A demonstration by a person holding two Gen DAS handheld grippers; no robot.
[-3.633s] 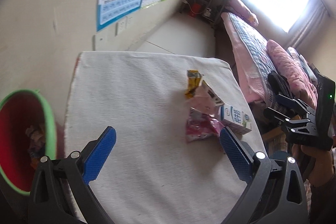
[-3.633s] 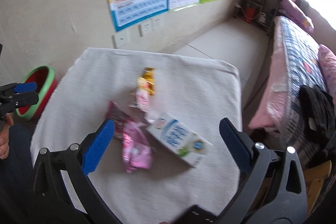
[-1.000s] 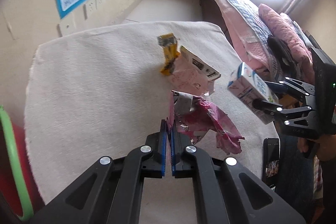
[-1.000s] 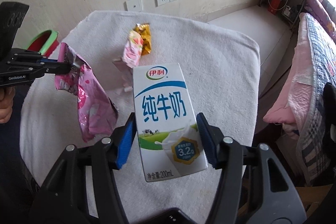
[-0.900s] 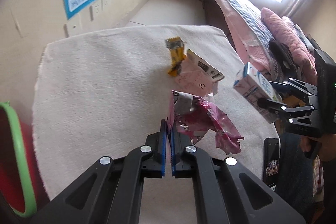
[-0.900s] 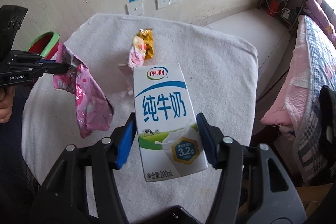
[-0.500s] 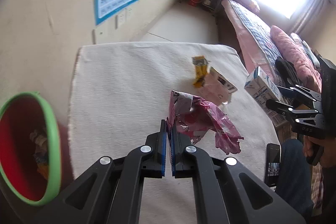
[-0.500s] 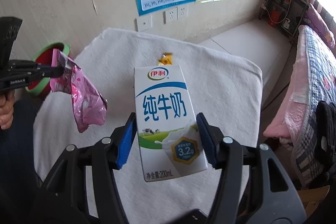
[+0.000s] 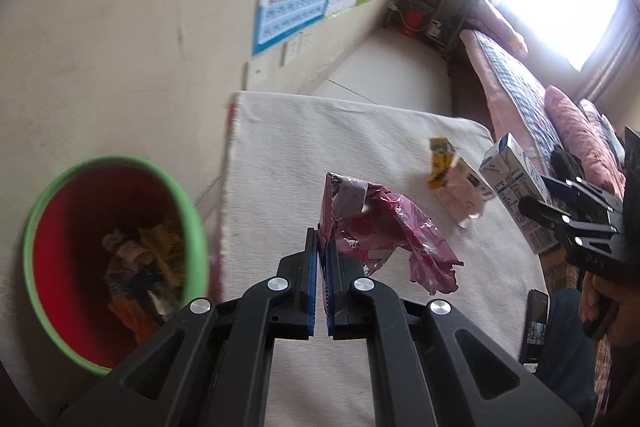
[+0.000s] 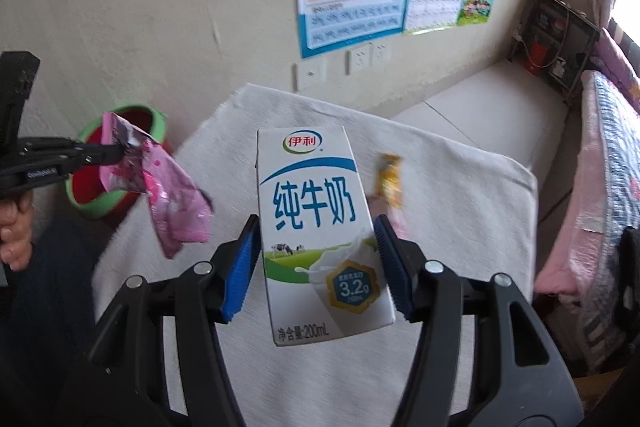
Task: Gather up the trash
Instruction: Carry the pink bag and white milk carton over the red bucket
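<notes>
I am holding the left gripper (image 9: 321, 247) pinched tight on the top edge of a pink wrapper (image 9: 384, 231), which is hanging crumpled ahead of the blue pads (image 9: 311, 283) and above the white cloth (image 9: 304, 155). Off to that gripper's left, down on the floor, a bin (image 9: 192, 227) with a green rim and red inside is sitting beside the cloth's edge, with trash already lying in it. Ahead and to the right of the left gripper, a yellow wrapper (image 9: 440, 163) and a pale pink packet (image 9: 466, 197) are lying on the cloth, touching each other.

I am clamping the right gripper (image 10: 316, 247) on a milk carton (image 10: 316, 223), its pads pressing the carton's two sides and the carton standing nearly upright, off the cloth. From this wrist, the left gripper (image 10: 116, 157) is showing far left with the pink wrapper (image 10: 172, 203) dangling in front of the bin (image 10: 96, 207). The yellow wrapper (image 10: 390, 183) is peeking out just right of the carton.
</notes>
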